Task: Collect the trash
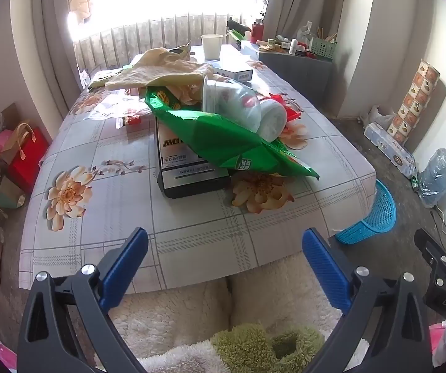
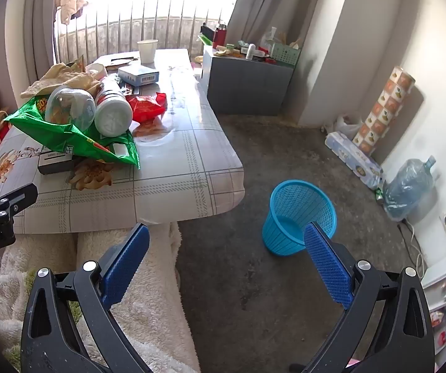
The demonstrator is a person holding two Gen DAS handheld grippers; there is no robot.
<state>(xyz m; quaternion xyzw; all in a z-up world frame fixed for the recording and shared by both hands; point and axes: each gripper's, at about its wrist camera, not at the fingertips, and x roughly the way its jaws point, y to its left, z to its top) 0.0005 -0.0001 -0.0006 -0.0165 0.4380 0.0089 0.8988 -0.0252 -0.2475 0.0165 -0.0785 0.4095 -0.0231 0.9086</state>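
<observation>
A heap of trash lies mid-table: a green snack bag [image 1: 223, 136] [image 2: 67, 136], a clear plastic cup [image 1: 235, 105] [image 2: 69, 108] on its side, a white tub [image 1: 272, 118] [image 2: 112, 115], a red wrapper [image 2: 146, 105] [image 1: 288, 110] and crumpled brown paper [image 1: 160, 68] [image 2: 64, 76]. The green bag rests on a dark box [image 1: 188, 168]. A blue mesh bin [image 2: 299, 214] [image 1: 369, 217] stands on the floor right of the table. My left gripper [image 1: 224, 239] hangs open over the table's near edge, nothing between its fingers. My right gripper [image 2: 226, 234] is open above the floor beside the bin.
The flower-print table [image 1: 104, 217] [image 2: 191, 155] also carries a white paper cup [image 1: 212, 46] [image 2: 147, 50] and a small blue-white box [image 2: 139, 74]. A grey cabinet [image 2: 247, 90], a water jug [image 2: 409, 183], paper rolls and a patterned tube line the right wall. Fleece-covered legs show below.
</observation>
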